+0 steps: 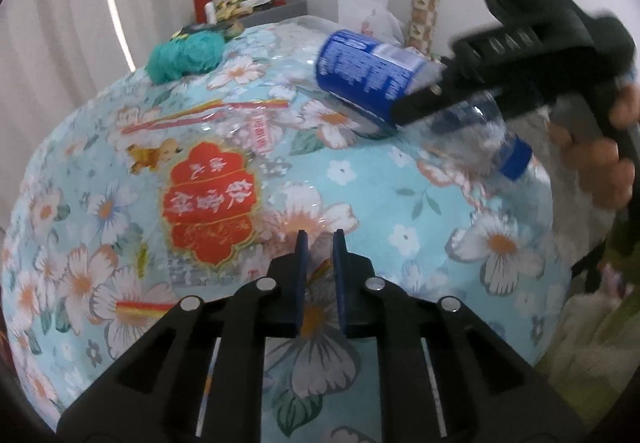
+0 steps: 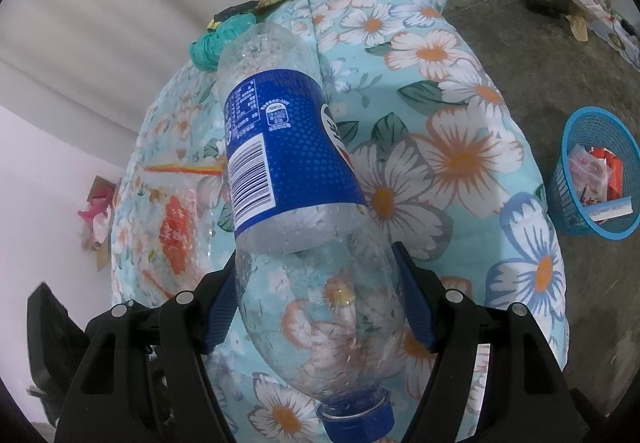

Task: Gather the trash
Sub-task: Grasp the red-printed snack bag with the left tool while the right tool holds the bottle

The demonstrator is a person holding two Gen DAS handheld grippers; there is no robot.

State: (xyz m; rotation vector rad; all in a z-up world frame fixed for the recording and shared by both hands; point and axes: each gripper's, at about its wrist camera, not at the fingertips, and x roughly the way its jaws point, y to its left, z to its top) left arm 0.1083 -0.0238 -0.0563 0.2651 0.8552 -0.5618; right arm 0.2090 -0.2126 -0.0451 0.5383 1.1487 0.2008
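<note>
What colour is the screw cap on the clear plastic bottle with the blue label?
Blue, matching the label; the cap shows best in the right wrist view.

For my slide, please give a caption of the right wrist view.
Right tool grips an empty plastic bottle above a floral quilt, a blue basket on the floor nearby.

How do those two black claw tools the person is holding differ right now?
The right gripper stands wide, its blue pads clamped on the sides of a clear plastic bottle with a blue label. The left gripper is nearly shut, a narrow gap between its pads, and I see nothing gripped there; it hangs over the floral quilt. The bottle's blue cap sits on the near side of the right gripper's pads. Both are black with blue pads.
</note>
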